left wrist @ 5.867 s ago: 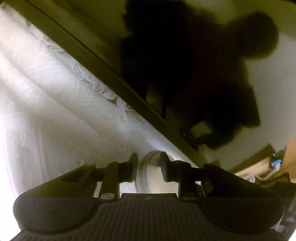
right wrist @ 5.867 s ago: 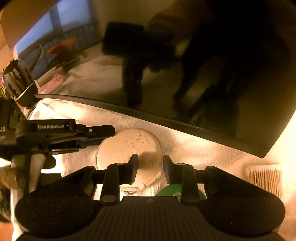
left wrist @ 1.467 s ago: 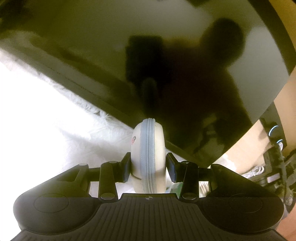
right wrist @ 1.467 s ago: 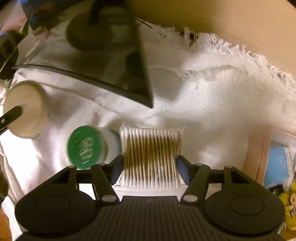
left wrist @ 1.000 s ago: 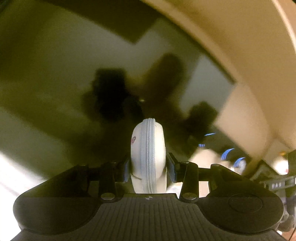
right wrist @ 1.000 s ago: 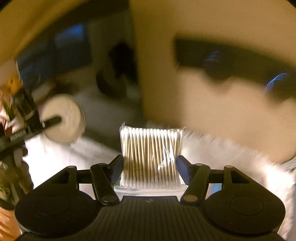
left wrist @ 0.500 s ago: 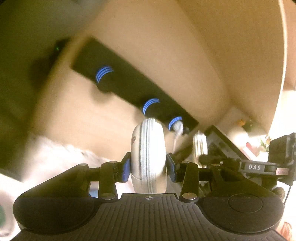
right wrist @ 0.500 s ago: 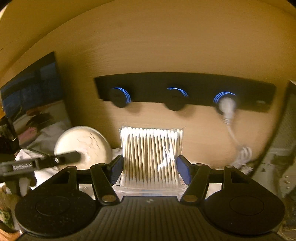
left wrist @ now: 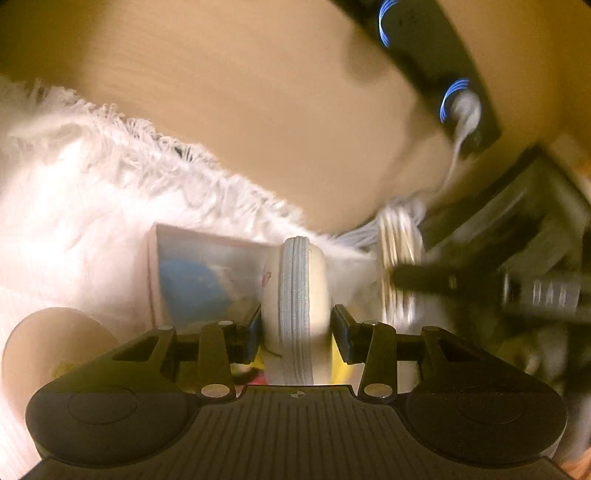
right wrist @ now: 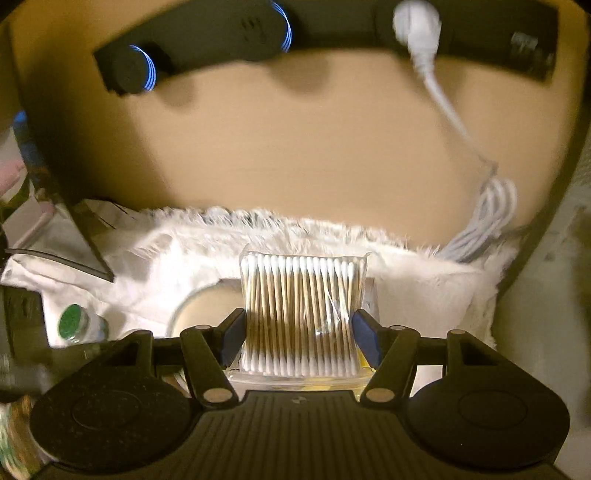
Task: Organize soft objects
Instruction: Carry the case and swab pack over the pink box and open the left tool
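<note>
Left wrist view: left claw (left wrist: 295, 328) clamped on zippered pouch (left wrist: 295, 295), now swung from the dark screen toward pink box (left wrist: 192, 280). Right claw (right wrist: 298, 332) gripping cotton swab pack (right wrist: 303, 314) above white fringed cloth (right wrist: 424, 273). Probably nearing drop-off.

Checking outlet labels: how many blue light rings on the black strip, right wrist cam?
2. One ring sits at the left end of the strip; another near its middle. The white plug may hide a third.
</note>
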### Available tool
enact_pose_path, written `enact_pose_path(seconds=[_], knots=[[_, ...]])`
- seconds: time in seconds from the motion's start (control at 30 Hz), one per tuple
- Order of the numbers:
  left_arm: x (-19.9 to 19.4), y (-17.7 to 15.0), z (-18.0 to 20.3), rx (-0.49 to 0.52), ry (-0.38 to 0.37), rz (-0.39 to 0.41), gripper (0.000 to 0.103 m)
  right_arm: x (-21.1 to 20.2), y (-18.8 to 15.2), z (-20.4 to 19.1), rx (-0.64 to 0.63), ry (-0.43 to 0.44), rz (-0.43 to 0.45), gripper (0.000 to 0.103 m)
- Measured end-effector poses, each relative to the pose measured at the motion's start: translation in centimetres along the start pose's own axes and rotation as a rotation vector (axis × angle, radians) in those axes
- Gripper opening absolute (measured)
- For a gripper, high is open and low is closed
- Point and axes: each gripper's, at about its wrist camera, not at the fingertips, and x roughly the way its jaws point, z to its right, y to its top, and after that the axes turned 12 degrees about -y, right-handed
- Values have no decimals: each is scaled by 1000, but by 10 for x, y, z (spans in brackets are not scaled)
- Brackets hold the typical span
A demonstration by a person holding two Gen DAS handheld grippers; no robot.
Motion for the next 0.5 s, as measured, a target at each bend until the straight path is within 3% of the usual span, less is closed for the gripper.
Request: enact_pose_path(seconds=[0.3, 0.5], knots=[[30, -4, 2, 74, 112, -20, 49, 89, 6, -15, 3, -82, -159, 62], [18, 5, 4, 146, 122, -39, 48, 95, 7, -5, 19, -15, -161, 61]])
